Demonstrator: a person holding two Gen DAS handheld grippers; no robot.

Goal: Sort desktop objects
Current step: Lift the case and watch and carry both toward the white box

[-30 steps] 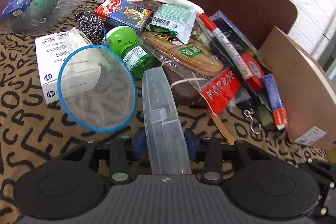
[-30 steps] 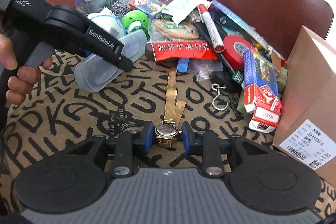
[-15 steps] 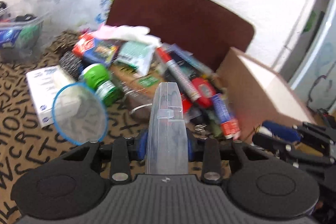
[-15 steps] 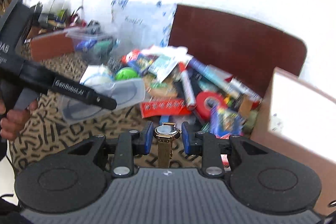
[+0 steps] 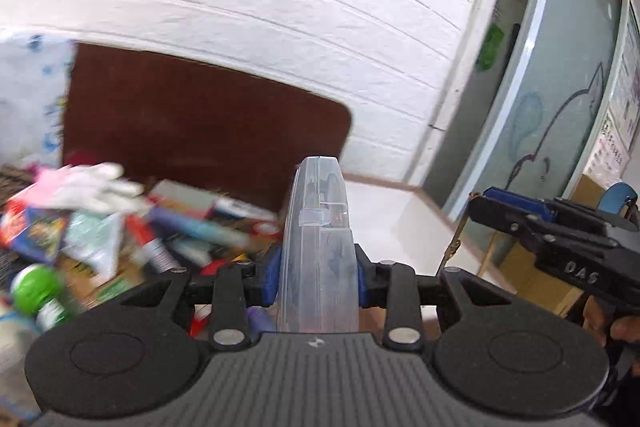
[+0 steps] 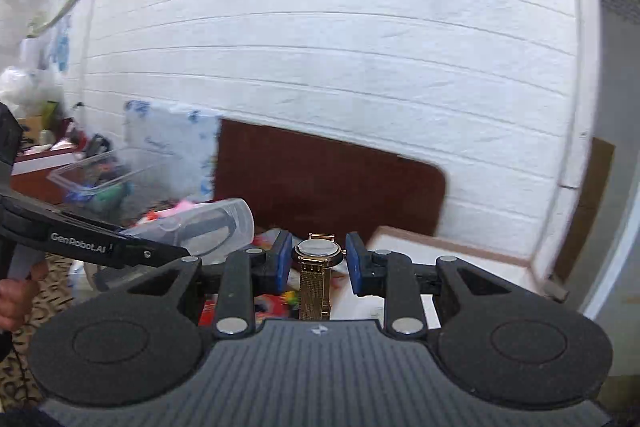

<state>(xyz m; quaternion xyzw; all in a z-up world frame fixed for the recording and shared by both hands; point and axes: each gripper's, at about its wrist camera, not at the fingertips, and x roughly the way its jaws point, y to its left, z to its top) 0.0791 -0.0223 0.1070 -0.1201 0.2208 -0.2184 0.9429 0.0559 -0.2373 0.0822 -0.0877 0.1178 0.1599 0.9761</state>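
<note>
The left gripper pinches the clear case upright. The right gripper pinches the gold watch, nearer the cardboard box ahead and below.

Black ribbed gripper bodies, blue fingers (silver screws).

desk clutter motion-blurred; gold watch strap's lower end hidden.
</note>
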